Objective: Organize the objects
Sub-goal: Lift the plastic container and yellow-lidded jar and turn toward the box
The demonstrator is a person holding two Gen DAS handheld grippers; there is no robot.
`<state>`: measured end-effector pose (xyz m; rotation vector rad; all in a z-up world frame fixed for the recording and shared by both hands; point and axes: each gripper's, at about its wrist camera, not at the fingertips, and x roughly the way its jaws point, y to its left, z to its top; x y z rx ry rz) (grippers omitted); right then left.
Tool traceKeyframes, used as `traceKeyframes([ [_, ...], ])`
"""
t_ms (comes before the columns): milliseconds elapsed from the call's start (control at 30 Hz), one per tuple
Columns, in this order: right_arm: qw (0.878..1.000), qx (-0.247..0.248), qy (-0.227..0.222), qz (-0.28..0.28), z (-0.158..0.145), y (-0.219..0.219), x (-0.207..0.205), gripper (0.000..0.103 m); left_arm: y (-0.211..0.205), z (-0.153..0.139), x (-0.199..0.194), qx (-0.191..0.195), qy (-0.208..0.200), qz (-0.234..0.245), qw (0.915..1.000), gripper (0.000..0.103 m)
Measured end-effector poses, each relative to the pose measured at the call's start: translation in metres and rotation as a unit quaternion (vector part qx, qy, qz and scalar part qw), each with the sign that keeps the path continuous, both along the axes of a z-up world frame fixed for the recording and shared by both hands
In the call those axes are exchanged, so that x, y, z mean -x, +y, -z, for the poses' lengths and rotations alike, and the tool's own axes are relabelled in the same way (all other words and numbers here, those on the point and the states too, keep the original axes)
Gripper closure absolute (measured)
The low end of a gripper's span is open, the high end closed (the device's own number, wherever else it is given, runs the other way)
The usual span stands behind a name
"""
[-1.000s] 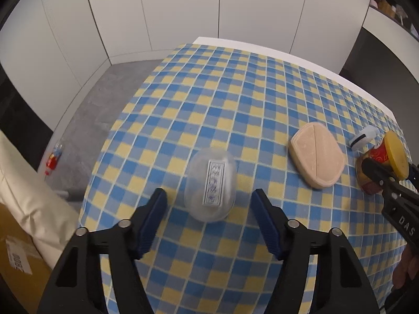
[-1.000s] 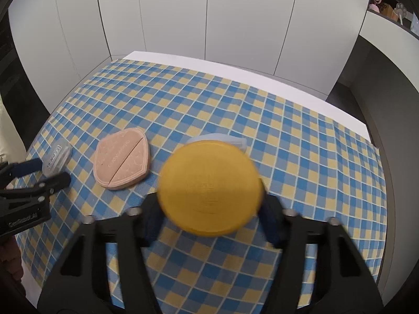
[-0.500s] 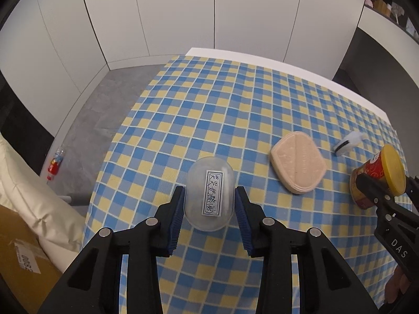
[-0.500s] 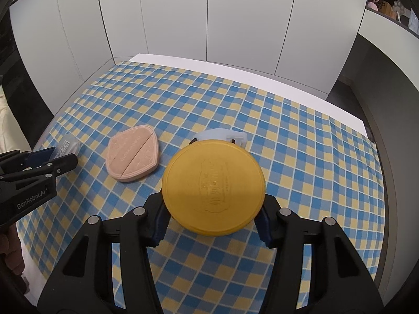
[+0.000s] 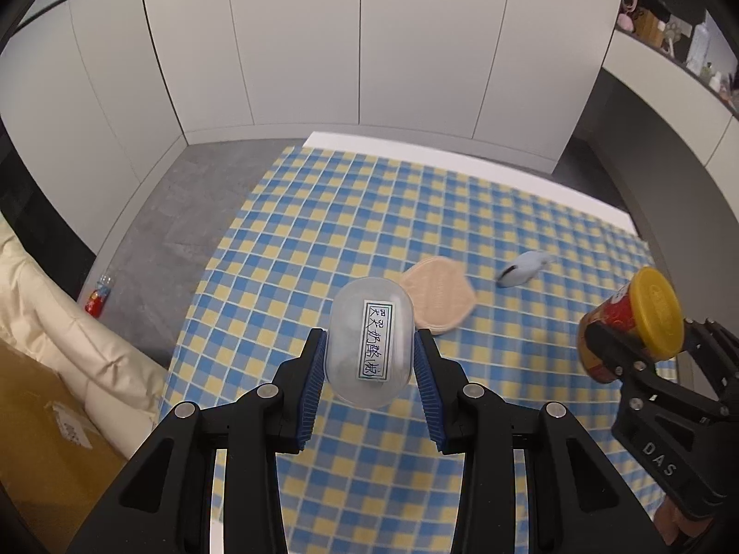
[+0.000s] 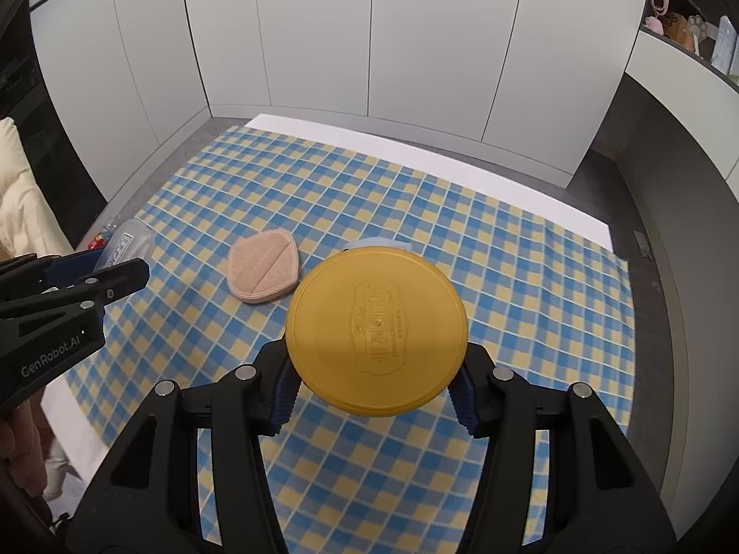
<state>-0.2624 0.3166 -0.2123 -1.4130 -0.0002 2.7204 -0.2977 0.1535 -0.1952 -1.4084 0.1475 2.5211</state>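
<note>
My left gripper (image 5: 369, 371) is shut on a clear plastic box with a white label (image 5: 369, 339) and holds it above the checkered tablecloth (image 5: 415, 212). The box also shows in the right wrist view (image 6: 124, 242). My right gripper (image 6: 372, 392) is shut on a jar with a yellow lid (image 6: 376, 325), also held above the table; the jar shows red in the left wrist view (image 5: 632, 323). A pink powder puff (image 5: 439, 298) and a light blue item (image 5: 524, 267) lie on the cloth.
The table's left edge drops to a grey floor (image 5: 175, 212). A cream cushion (image 5: 55, 323) and a cardboard box (image 5: 41, 461) stand at the left. White cabinets (image 5: 369, 46) stand behind the table.
My left gripper shut on the clear box and raised it off the cloth. My right gripper raised the jar higher too.
</note>
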Motion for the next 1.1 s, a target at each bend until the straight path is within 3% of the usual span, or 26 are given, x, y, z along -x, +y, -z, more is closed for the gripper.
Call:
traceKeyframes([
  [733,1.000,0.013,0.013,-0.010,-0.091,-0.009,-0.094,0.047,-0.014,-0.100,-0.096,-0.030,0.031,0.000,0.9991,0.066],
  [1100,0.999,0.016,0.028,-0.006,-0.122,0.000,-0.132,0.047,-0.022,-0.130,-0.138,-0.031,0.047,0.014,0.9983,0.066],
])
